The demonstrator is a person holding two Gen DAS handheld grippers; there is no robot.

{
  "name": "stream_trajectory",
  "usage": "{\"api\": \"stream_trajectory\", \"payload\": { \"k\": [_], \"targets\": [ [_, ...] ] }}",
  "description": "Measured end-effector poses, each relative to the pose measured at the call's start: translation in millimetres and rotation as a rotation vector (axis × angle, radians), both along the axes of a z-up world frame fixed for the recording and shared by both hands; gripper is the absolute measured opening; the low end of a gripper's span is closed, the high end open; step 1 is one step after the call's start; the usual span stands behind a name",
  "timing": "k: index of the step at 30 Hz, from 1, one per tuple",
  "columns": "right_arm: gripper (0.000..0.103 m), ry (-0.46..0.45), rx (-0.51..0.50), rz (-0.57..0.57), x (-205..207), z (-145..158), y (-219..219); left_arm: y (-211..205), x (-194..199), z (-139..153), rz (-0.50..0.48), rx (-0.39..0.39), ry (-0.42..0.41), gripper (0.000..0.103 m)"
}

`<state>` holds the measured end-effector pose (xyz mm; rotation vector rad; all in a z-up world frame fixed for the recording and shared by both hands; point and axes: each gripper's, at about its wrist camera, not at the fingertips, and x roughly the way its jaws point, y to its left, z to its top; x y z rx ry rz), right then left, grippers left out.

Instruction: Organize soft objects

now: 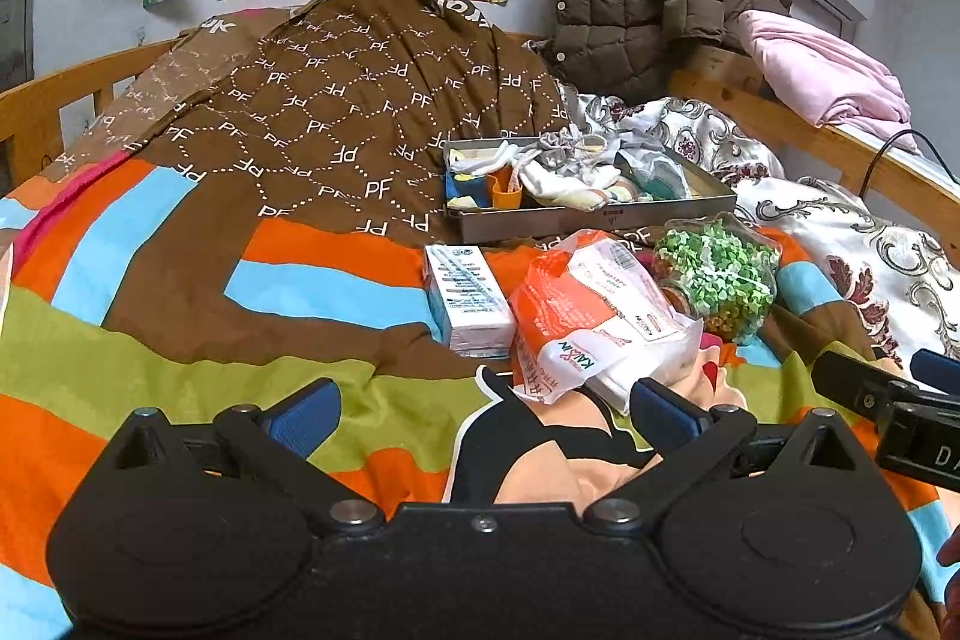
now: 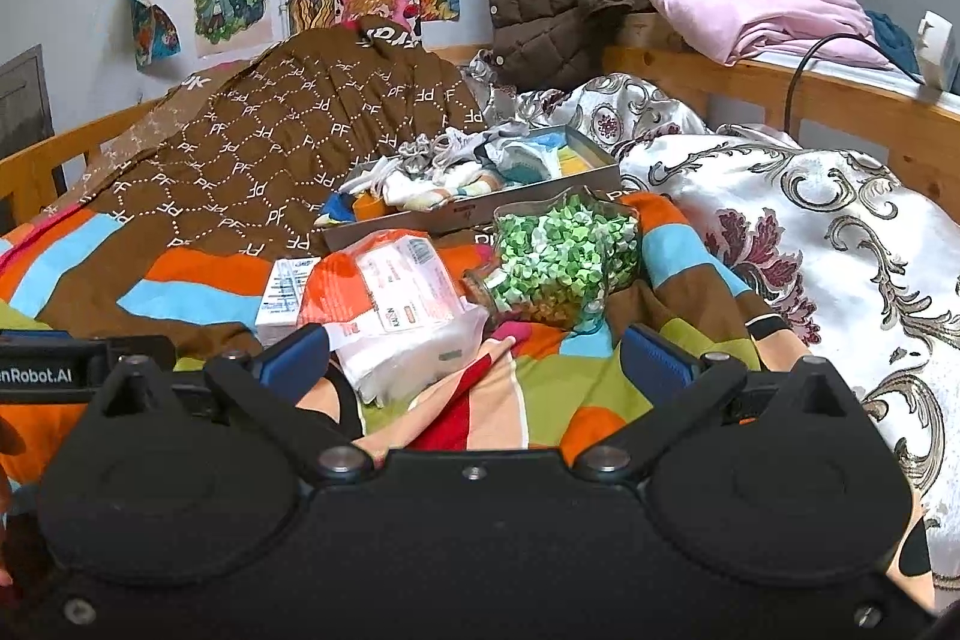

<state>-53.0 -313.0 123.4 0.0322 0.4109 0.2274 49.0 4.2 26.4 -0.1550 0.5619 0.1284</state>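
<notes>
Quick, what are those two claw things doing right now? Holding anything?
Left gripper: open, holding nothing, hovering over the bedspread.
Right gripper: open, holding nothing, with the tissue pack just ahead of it.

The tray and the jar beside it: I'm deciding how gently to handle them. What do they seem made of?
The tray looks like thin grey metal or coated card: matte, straight folded walls. The jar seems clear glass or hard plastic: glossy, see-through, with a cork-like stopper and green paper bits inside.
</notes>
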Motion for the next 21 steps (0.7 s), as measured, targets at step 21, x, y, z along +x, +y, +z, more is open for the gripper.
{"api": "stream_trajectory", "payload": {
  "k": [21],
  "targets": [
    [0.102,0.001,0.006,-0.003,1.0,-1.8,-9.0,-0.9,-2.9,-1.4,-0.014,0.004,-0.001,0.102]
  ]
}}
